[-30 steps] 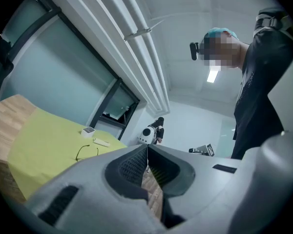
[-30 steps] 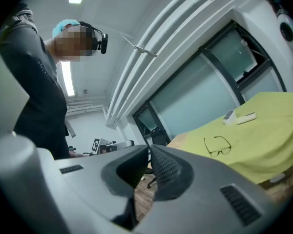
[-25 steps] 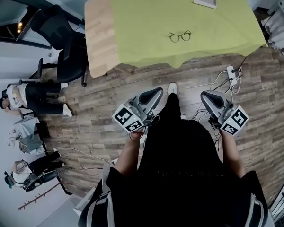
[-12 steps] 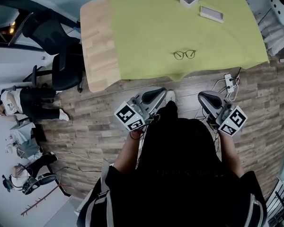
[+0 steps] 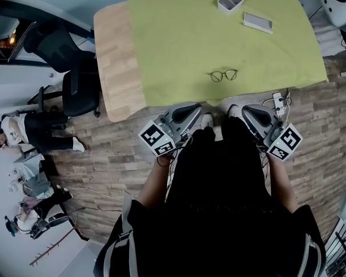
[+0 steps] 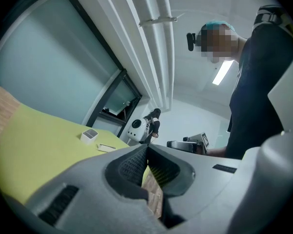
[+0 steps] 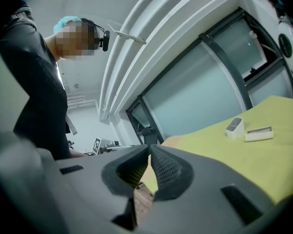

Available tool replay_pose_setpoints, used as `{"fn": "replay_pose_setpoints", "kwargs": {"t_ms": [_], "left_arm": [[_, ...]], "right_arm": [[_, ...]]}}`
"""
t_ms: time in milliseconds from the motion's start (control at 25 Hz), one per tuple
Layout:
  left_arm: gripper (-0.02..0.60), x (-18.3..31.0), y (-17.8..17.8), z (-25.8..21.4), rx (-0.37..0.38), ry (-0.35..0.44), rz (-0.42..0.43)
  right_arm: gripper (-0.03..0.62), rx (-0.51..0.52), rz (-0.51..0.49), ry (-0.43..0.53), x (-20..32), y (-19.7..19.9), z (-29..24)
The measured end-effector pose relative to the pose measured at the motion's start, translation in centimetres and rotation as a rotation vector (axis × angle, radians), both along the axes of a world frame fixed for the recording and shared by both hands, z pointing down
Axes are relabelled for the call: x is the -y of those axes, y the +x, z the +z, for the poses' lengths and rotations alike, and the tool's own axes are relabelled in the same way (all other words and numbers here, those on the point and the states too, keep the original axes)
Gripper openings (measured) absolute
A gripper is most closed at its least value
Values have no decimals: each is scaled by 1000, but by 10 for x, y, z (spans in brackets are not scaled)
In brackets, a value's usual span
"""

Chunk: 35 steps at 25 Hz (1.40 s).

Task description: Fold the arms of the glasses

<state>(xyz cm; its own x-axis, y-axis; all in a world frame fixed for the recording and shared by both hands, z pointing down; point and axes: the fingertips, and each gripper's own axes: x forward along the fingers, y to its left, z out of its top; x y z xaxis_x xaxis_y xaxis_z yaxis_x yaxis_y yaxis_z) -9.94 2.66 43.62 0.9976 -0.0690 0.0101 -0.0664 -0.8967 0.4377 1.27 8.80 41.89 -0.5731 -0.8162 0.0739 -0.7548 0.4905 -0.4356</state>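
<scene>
I'm approaching: left gripper (image 5: 191, 108) and right gripper (image 5: 248, 109) are both pinched closed, empty, short of the table (image 5: 118, 68). Next I'm likely reaching for the untouched glasses (image 5: 223, 75), jaws opening.

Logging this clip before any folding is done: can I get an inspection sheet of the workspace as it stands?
Surface: table, wood top, yellow-green cloth over most of it.
Job's things: glasses on the cloth near the front edge; arm position too small to tell.
Clutter: small white tray, flat white case, both at the far side.
Grippers: left gripper and right gripper both shut, empty, held near the body.
Cables: power strip on the wood floor.
Surroundings: black office chair, people at left.
</scene>
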Motion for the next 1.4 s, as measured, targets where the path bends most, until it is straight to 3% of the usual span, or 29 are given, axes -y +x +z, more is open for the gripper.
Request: {"fn": "replay_pose_setpoints", "kwargs": {"t_ms": [280,640,760,1000,1240,1400], "left_arm": [[18,19,31,4,28,1,-72],[18,35,66,1,-13,-58,-178],[18,37,74,3,4,-53,-202],[18,57,77,-5,-54,-52,-365],[18,58,86,-3,12,3,-411],[18,55,81,2,39,-8,-425]], "right_arm": [[34,23,-75,-7,28,37,12],[34,100,-188,-37,56,79,24],[34,65,-231,-39,62,87,30],[34,38,-331,-15,72,95,40],[34,-36,-404,-36,82,100,63],[34,-94,-434,-99,86,102,88]]}}
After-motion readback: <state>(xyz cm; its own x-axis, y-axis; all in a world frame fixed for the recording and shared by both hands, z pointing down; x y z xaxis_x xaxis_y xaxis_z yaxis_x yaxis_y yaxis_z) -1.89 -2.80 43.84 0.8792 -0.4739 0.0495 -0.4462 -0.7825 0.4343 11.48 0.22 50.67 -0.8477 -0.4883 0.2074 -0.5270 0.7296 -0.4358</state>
